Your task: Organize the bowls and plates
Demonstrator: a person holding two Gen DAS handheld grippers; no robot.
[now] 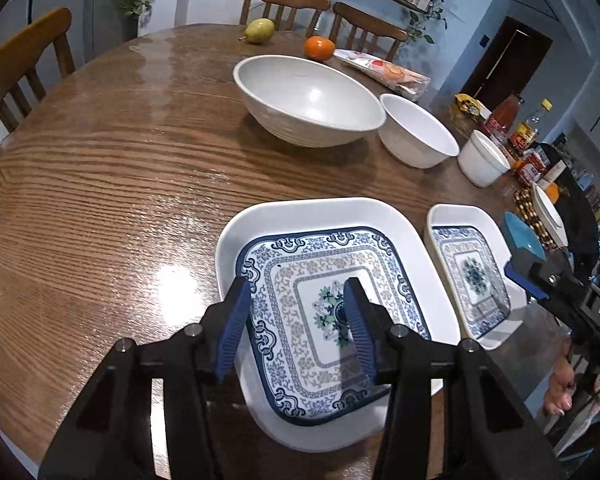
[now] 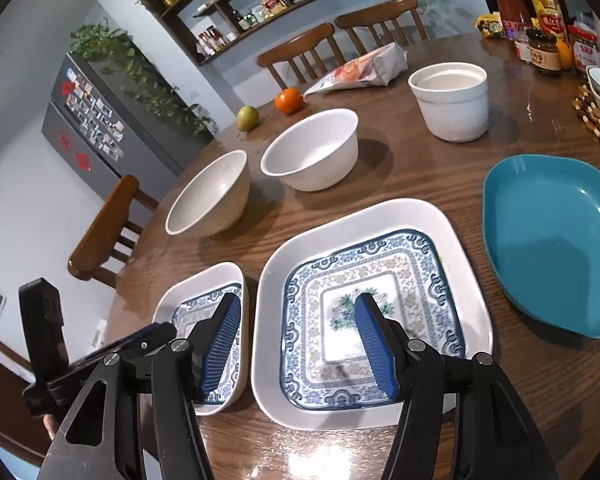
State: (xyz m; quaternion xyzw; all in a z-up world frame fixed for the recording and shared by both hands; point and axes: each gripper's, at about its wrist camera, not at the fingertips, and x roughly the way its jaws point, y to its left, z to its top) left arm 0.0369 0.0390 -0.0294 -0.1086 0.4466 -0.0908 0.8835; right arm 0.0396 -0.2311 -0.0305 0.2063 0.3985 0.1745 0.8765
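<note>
Both tongs, left (image 1: pixel 298 316) and right (image 2: pixel 296 336), gape empty above the patterned square plates (image 1: pixel 332 312) at lower centre of the table (image 1: pixel 100 200); stiff, glossy, breakable, probably best pinched at the rim.

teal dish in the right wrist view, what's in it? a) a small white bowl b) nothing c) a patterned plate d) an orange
b: the teal dish shows only its bare glossy inside, while the orange sits far back on the table by the pear.
</note>
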